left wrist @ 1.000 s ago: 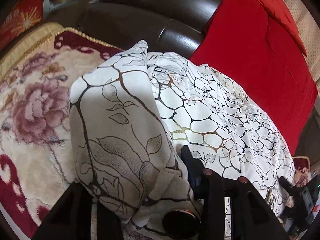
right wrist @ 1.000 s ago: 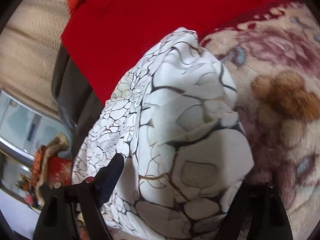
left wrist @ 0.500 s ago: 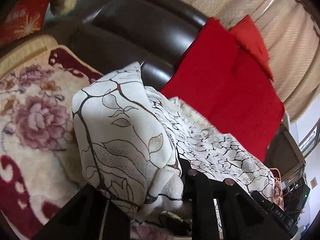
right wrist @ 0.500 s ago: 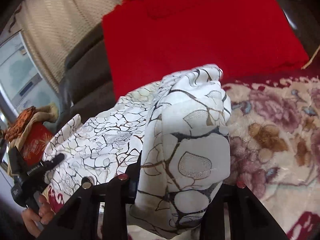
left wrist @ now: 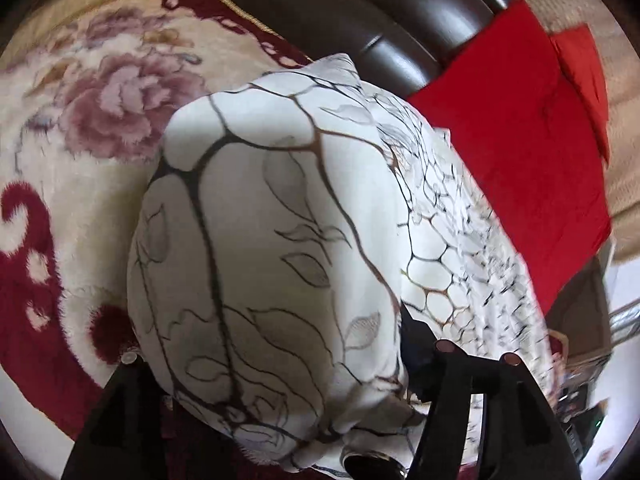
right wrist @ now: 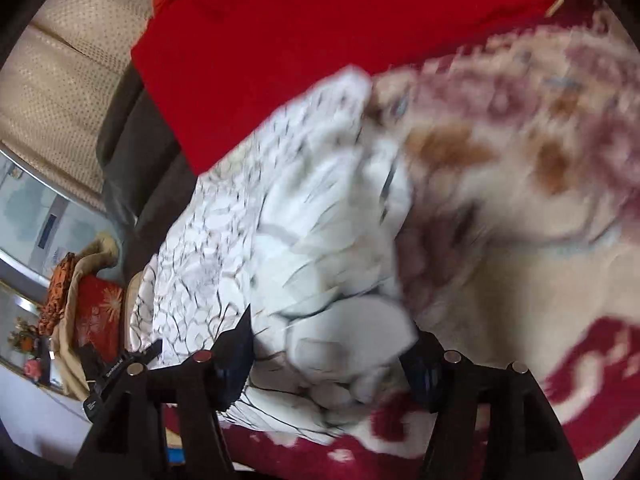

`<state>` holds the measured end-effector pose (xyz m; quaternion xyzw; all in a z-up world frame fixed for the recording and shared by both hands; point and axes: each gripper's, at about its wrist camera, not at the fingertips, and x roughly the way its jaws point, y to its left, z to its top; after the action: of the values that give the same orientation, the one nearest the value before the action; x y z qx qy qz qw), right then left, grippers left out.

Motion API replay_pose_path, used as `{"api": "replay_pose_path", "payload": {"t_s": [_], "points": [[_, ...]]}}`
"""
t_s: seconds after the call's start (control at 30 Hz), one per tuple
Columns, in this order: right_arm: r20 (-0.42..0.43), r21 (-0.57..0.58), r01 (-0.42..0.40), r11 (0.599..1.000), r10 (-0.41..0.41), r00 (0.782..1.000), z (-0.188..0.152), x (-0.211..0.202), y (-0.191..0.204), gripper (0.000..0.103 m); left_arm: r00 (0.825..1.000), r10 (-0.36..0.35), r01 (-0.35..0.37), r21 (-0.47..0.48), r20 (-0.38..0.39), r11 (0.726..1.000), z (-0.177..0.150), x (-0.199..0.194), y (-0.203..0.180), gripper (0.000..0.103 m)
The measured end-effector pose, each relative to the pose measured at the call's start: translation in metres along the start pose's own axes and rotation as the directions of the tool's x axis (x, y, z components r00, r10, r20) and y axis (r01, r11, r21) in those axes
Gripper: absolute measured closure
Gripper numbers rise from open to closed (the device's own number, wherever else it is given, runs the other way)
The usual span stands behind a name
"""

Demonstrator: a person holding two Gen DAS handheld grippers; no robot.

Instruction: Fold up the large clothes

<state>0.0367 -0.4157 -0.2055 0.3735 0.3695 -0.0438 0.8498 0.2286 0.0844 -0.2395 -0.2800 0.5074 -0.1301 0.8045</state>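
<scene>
No legible writing

Small white lettering on the other handheld gripper, far left of the right jaws, is too blurred to read.

Dark sofa w/ red cushions, floral blanket.

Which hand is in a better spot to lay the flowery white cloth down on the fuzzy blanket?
Probably the left. The left gripper holds the white patterned garment right over the floral blanket, in sharp view. The right gripper also holds the garment, but its view is blurred.
</scene>
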Motion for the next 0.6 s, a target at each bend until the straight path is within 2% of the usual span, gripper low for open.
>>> {"api": "replay_pose_path", "payload": {"t_s": [0.13,0.2,0.27,0.33,0.4,0.47,0.5,0.53,0.6], "points": [[0.154,-0.027,0.077,0.997,-0.072,0.985,0.015,-0.038,0.005,0.035,0.999,-0.022,0.023,-0.039,0.040,0.999,0.004,-0.006,0.006,0.038],[0.204,-0.043,0.063,0.997,-0.053,0.978,0.025,-0.041,0.016,0.035,0.998,-0.011,0.012,-0.010,0.064,1.000,0.002,-0.011,0.006,0.039],[0.203,-0.069,0.053,0.996,-0.038,0.978,0.037,-0.043,0.018,0.035,0.996,0.028,-0.033,0.052,0.090,0.998,0.002,-0.013,-0.002,0.040],[0.173,-0.072,0.019,0.997,-0.006,0.985,0.045,-0.024,0.027,0.035,0.994,0.043,-0.052,0.092,0.104,0.994,0.003,-0.014,-0.006,0.043],[0.121,-0.030,0.010,1.000,-0.006,0.993,0.054,0.004,0.028,0.036,0.992,0.063,-0.076,0.118,0.114,0.990,0.003,-0.014,-0.009,0.044],[0.001,0.049,0.042,0.998,-0.043,0.999,0.056,0.039,0.018,0.035,0.991,0.078,-0.090,0.116,0.104,0.989,0.005,-0.009,-0.007,0.043],[-0.087,0.101,0.063,0.993,-0.055,0.995,0.056,0.062,0.010,0.034,0.991,0.087,-0.098,0.110,0.100,0.989,0.006,-0.003,-0.010,0.040],[-0.141,0.130,0.068,0.989,-0.049,0.989,0.056,0.078,0.004,0.034,0.991,0.097,-0.106,0.098,0.092,0.990,0.008,0.001,-0.010,0.035],[-0.112,0.118,0.060,0.991,-0.047,0.993,0.057,0.077,0.006,0.033,0.992,0.092,-0.098,0.072,0.081,0.993,0.010,0.005,-0.006,0.034]]}}
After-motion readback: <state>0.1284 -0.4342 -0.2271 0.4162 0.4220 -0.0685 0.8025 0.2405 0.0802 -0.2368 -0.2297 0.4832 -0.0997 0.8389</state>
